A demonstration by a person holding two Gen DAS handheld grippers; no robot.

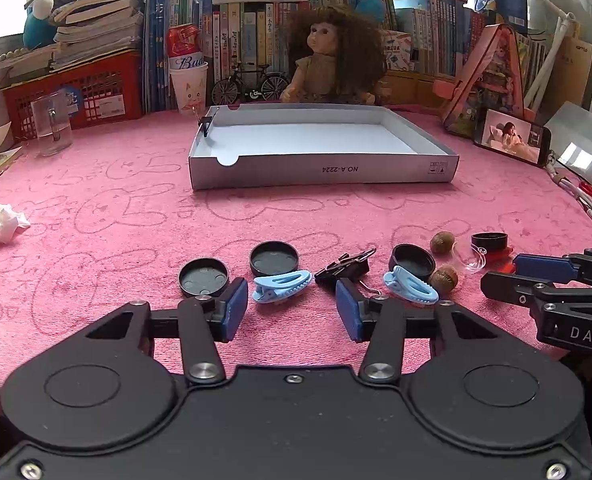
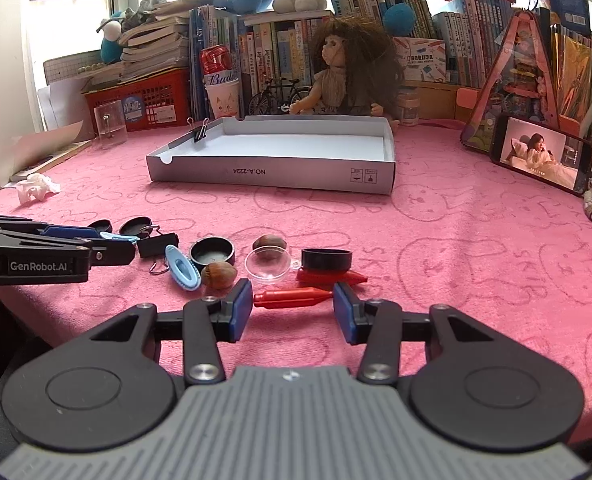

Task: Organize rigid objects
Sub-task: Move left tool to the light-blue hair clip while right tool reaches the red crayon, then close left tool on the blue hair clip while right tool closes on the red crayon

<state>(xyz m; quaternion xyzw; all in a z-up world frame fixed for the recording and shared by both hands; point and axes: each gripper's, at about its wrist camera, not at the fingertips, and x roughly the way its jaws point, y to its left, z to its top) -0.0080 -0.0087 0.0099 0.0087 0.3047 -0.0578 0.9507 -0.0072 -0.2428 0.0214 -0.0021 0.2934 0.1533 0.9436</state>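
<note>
White box lid (image 1: 324,174) far side of pink cloth, 1 binder clip (image 2: 199,130) on its wall. Left gripper (image 1: 291,312) part-open, empty, near blue clip (image 1: 281,286); right gripper (image 2: 293,308) part-open, empty, red peg (image 2: 291,298) just ahead. Risk: crowded smalls, pads may nudge neighbours, walnut (image 2: 219,275) rolls.

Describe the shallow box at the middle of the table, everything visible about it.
The shallow box is a wide, low rectangular tray, apparently cardboard, grey outside and white inside, lying flat and open on the pink cloth. Its near wall bears upside-down print reading NO.A-2224 and small symbols; a rounded notch is cut at the near left corner. A black binder clip is clamped on its left wall. Nothing else shows inside. A doll sits just behind it.
</note>
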